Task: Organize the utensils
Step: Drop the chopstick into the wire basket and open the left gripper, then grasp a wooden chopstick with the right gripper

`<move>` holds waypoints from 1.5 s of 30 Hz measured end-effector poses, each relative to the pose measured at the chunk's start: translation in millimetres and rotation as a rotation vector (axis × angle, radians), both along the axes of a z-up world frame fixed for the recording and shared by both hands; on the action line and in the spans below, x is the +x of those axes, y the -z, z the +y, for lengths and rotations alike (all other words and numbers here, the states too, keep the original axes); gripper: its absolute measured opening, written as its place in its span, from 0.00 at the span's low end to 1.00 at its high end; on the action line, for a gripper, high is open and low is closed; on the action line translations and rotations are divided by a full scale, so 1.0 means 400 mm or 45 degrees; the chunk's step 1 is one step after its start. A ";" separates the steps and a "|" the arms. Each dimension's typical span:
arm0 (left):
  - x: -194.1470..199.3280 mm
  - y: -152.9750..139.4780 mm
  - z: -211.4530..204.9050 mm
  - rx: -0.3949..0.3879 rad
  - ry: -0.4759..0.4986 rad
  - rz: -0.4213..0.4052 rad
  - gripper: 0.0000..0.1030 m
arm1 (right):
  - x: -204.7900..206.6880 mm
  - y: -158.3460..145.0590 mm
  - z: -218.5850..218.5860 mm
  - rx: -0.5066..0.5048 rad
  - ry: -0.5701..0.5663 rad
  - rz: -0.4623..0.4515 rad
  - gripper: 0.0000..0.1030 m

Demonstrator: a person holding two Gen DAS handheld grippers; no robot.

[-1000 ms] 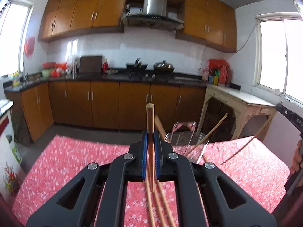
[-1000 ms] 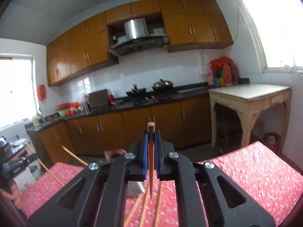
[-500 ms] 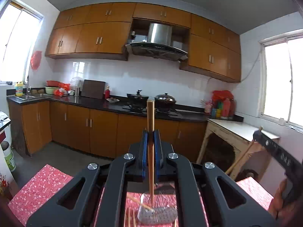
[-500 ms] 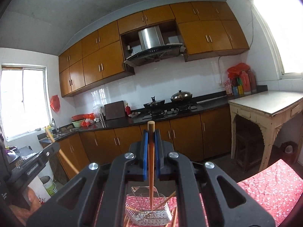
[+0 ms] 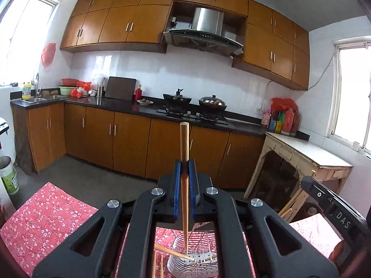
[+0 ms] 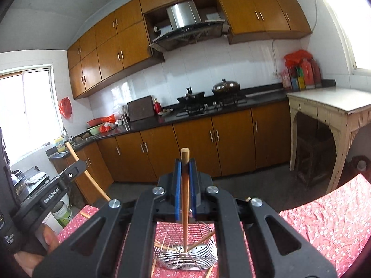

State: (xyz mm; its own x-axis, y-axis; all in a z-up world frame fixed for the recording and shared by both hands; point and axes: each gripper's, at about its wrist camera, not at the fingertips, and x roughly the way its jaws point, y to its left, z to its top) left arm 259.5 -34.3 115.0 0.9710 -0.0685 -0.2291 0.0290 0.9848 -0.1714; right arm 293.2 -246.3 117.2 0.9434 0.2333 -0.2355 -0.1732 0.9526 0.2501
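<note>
Item: left gripper (image 5: 184, 185), jaws closed narrow on one wooden chopstick (image 5: 184, 153), held upright, lower tip inside the wire basket (image 5: 204, 258) below.

Item: right gripper (image 6: 184, 185), jaws likewise pinched on a second chopstick (image 6: 184, 173), upright, its tip down in the same wire basket (image 6: 199, 252), seen here from the other side.

Contents of basket: at least one chopstick already lying slanted across it in each view; a perforated metal base shows at the bottom. More loose chopsticks (image 5: 154, 266) lie on the cloth just beside the basket, partly hidden by the gripper body, so their count cannot be told.

Step in hand, as judged: dropping both held sticks into the basket. To do it well, keep each stick vertical with its tip well inside the rim before parting the jaws, and release gently so the stick leans against the wire wall rather than bouncing out. The two grippers are close together; opening one at a time would lessen the risk of knocking the other stick.

Surface: covered by a red floral tablecloth (image 5: 51, 217), wrinkled at the right side.

Room: kitchen with orange-brown wall and base cabinets (image 5: 129, 139), steel range hood (image 5: 206, 32), dark counter carrying a wok and lidded pot, white tile, a worn pale side table (image 6: 329, 106), windows on both sides.
</note>
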 end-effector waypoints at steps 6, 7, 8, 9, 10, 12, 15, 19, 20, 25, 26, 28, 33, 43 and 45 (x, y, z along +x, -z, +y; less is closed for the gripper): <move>0.025 0.025 -0.005 0.002 0.038 0.060 0.06 | 0.034 0.043 -0.008 0.041 -0.008 0.076 0.08; 0.034 0.027 -0.006 0.007 0.042 0.075 0.06 | 0.040 0.053 -0.009 0.050 -0.013 0.095 0.08; 0.039 0.032 -0.007 0.011 0.047 0.096 0.07 | 0.047 0.061 -0.010 0.056 -0.017 0.115 0.08; 0.042 0.036 -0.005 0.013 0.050 0.112 0.07 | 0.054 0.068 -0.010 0.061 -0.022 0.135 0.09; 0.045 0.037 -0.003 0.011 0.049 0.132 0.07 | 0.056 0.073 -0.013 0.064 -0.014 0.145 0.10; 0.043 0.035 0.003 0.009 0.051 0.148 0.07 | 0.051 0.077 -0.021 0.058 0.009 0.146 0.19; 0.028 0.017 0.015 0.025 0.032 0.143 0.14 | 0.030 0.069 -0.035 0.048 0.052 0.119 0.32; -0.008 -0.013 0.043 0.019 -0.001 0.119 0.27 | -0.020 0.049 -0.057 0.039 0.091 0.081 0.37; -0.020 -0.019 0.050 0.023 -0.009 0.117 0.27 | -0.038 0.047 -0.063 0.037 0.103 0.076 0.37; -0.085 -0.031 0.085 0.023 -0.034 0.118 0.27 | -0.106 0.063 -0.089 0.027 0.145 0.095 0.38; -0.102 -0.030 0.093 0.022 -0.039 0.118 0.27 | -0.115 0.067 -0.097 0.026 0.150 0.104 0.38; -0.145 -0.021 0.117 0.019 -0.045 0.123 0.28 | -0.148 0.100 -0.109 0.022 0.166 0.143 0.38; -0.215 0.052 0.161 0.049 -0.076 0.179 0.32 | -0.198 0.230 -0.122 -0.014 0.187 0.285 0.38; -0.206 0.364 0.181 0.189 -0.030 0.494 0.32 | -0.197 0.533 -0.100 -0.095 0.148 0.632 0.33; -0.193 0.409 0.177 0.196 -0.006 0.546 0.32 | -0.186 0.562 -0.086 -0.109 0.137 0.669 0.33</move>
State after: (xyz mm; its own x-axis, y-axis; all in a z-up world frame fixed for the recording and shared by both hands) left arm 182.2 36.3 -48.7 0.7862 0.0020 -0.6180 -0.0169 0.9997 -0.0182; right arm 219.0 -280.6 -107.5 0.7112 0.1011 -0.6957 0.0541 0.9788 0.1976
